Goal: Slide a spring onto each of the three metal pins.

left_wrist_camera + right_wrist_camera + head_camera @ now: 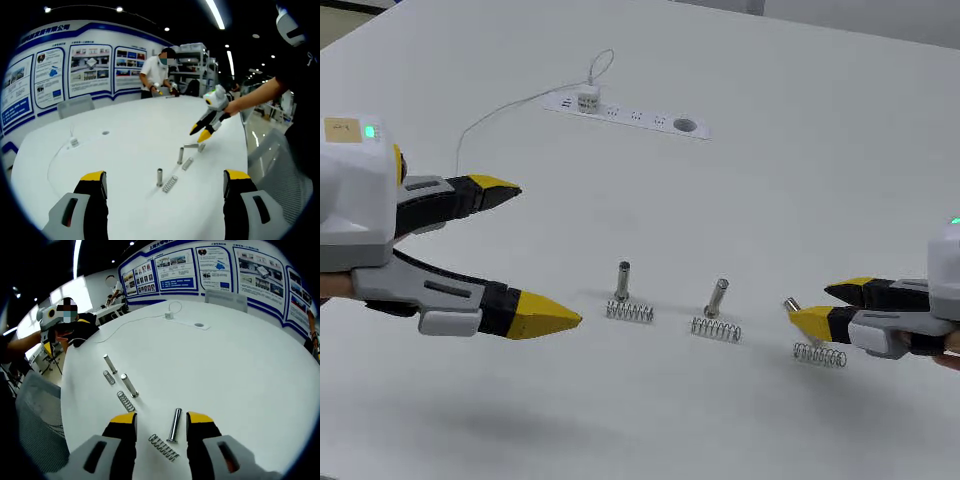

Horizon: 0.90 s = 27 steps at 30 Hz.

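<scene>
My right gripper (162, 416) has its jaws spread around the end pin (175, 425), maybe toppled; its spring (164, 447) lies beside on the tabletop (225, 355), light, squashy, likely to roll, so pinch gently mid-coil; my left gripper (550, 255) holds its jaws wide apart

A workplace hall, part office and part showroom. A large white oval table (125, 130) fills the middle. Along the wall behind the table hang blue-and-white poster boards (87, 62). Past the table's far end stand metal shelves (200, 62), and strip lights (216, 14) run overhead. A power strip (625, 113) lies on the table.
</scene>
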{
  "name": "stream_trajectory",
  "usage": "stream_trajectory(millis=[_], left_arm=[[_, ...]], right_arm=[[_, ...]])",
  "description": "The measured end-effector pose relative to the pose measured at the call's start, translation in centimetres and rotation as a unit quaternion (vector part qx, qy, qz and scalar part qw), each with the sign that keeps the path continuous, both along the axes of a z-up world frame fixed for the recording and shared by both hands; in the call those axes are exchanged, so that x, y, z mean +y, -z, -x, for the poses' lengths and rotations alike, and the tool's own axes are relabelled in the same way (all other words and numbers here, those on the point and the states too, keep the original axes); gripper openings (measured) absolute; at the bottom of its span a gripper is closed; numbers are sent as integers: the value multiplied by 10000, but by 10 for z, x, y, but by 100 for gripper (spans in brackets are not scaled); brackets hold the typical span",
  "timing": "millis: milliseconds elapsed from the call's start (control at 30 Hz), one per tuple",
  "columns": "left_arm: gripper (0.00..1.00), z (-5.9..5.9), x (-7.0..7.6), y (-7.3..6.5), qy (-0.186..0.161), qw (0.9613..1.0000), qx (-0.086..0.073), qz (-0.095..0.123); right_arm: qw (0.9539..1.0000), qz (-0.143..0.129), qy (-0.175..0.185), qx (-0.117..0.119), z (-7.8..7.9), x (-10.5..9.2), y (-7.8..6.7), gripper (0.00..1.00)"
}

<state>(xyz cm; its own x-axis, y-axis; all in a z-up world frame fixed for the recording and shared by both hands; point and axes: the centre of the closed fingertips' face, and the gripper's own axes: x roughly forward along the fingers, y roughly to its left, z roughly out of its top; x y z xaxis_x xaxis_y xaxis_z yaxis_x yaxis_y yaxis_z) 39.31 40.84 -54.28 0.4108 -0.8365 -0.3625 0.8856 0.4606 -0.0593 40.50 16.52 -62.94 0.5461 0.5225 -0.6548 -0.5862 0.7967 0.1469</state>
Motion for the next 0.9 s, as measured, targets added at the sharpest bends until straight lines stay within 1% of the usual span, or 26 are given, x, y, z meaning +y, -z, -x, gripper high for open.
stream_trajectory(millis=[67, 100, 200, 267, 300, 400, 567, 633, 733, 900], left_arm=[[99, 0, 2, 1, -26, 10000, 17, 16], [99, 0, 2, 1, -29, 10000, 23, 18], [99, -1, 4, 2, -42, 10000, 46, 23], [99, -1, 4, 3, -39, 10000, 50, 2], [99, -2, 5, 3, -44, 10000, 52, -3], [99, -3, 4, 3, -59, 10000, 58, 9], [98, -2, 2, 5, -40, 10000, 86, -4], [98, -1, 2, 5, -37, 9999, 94, -14], [98, -1, 3, 6, -57, 9999, 113, -19], [98, -2, 6, 7, -112, 9999, 123, -18]], right_arm=[[9999, 73, -26, -63, -2, 1, 1, 38], [9999, 107, -23, -54, -3, 1, 2, 38], [9999, 137, -1, 84, -4, 2, 7, 36], [9998, 183, -53, 19, -5, 3, 8, 36], [9998, 187, -10, 16, -6, 2, 9, 36], [9998, 165, 98, 105, -10, 0, 14, 31], [9988, 348, 217, 276, -13, -4, 28, 28], [9986, 357, 205, 325, -13, -4, 31, 28], [9984, 374, 210, 373, -13, -3, 33, 27], [9977, 389, 362, 423, -17, -5, 35, 21]])
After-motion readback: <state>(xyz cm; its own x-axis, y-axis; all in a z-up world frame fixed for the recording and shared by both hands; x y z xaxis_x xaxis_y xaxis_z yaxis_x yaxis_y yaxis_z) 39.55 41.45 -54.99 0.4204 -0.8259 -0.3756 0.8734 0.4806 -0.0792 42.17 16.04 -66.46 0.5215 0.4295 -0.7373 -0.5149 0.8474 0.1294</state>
